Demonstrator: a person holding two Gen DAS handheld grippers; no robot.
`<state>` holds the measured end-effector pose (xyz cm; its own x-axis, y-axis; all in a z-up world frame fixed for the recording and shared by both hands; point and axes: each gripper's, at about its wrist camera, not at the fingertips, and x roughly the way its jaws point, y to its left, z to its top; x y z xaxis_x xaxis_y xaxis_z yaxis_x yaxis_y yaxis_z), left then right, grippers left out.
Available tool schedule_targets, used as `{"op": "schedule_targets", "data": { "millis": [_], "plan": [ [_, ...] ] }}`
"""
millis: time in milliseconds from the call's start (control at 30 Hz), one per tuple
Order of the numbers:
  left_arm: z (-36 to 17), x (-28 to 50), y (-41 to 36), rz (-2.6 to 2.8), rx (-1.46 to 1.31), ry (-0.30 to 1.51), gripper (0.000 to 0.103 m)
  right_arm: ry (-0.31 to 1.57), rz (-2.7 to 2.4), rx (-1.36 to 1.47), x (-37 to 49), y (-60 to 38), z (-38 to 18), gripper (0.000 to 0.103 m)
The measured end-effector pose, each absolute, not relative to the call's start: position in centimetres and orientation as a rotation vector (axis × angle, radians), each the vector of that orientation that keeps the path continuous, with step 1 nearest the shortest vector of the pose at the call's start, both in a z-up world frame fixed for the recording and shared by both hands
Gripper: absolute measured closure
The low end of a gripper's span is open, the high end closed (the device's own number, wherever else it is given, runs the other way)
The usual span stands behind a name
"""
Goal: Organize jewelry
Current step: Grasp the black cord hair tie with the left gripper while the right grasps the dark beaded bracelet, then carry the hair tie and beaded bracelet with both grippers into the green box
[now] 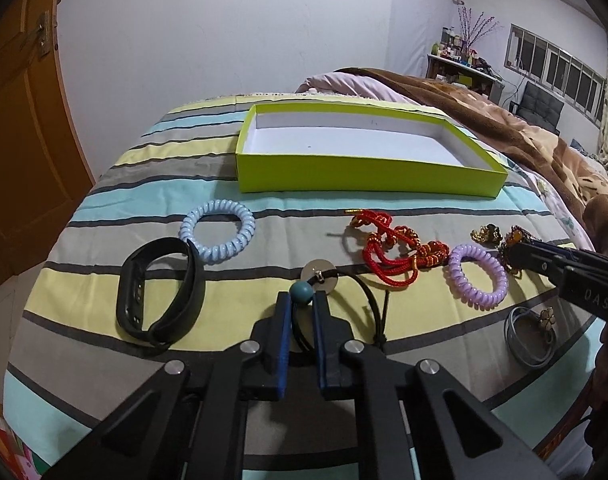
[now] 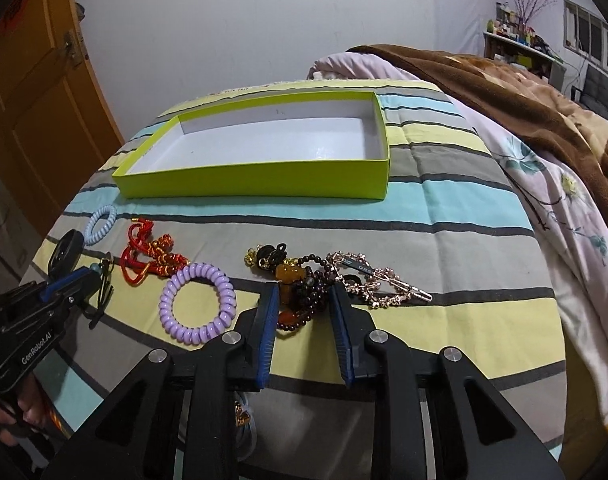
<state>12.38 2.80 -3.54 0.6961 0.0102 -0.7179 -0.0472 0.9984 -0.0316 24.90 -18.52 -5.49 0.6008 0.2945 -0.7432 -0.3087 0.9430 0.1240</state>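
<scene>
An empty lime-green box (image 1: 368, 172) (image 2: 255, 182) lies on the striped bedspread. My left gripper (image 1: 301, 300) is shut on a black cord hair tie with a teal bead (image 1: 301, 292) and a silver disc (image 1: 322, 278). My right gripper (image 2: 306, 294) is open, its fingers either side of a dark beaded bracelet with an amber charm (image 2: 299, 286). It enters the left wrist view at the right edge (image 1: 520, 256). Nearby lie a black wristband (image 1: 159, 292), a blue coil tie (image 1: 217, 232), a red cord bracelet (image 1: 396, 252) and a purple coil tie (image 1: 478, 276) (image 2: 197, 308).
A rose-gold chain and hair clip (image 2: 380, 280) lie right of the right gripper. A grey ring with a flower charm (image 1: 530, 336) lies near the bed edge. A brown blanket (image 2: 504, 88) is heaped at the right. A wooden door (image 1: 19, 140) stands at the left.
</scene>
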Motion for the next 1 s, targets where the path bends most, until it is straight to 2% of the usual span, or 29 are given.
{"op": "schedule_targets", "data": {
  "millis": [33, 67, 1000],
  "plan": [
    [-3.5, 12.4, 2.8, 0.03, -0.047, 0.798, 0.092, 0.859, 0.348, -0.015, 24.9, -18.6, -5.5, 0.078],
    [-3.5, 12.4, 2.8, 0.029, -0.047, 0.797, 0.092, 0.856, 0.347, -0.012, 24.9, -18.6, -5.4, 0.085],
    [1.9, 9.1, 1.7, -0.019, -0.044, 0.653, 0.093, 0.721, 0.421, 0.044, 20.2, -20.2, -1.0, 0.087]
  ]
}}
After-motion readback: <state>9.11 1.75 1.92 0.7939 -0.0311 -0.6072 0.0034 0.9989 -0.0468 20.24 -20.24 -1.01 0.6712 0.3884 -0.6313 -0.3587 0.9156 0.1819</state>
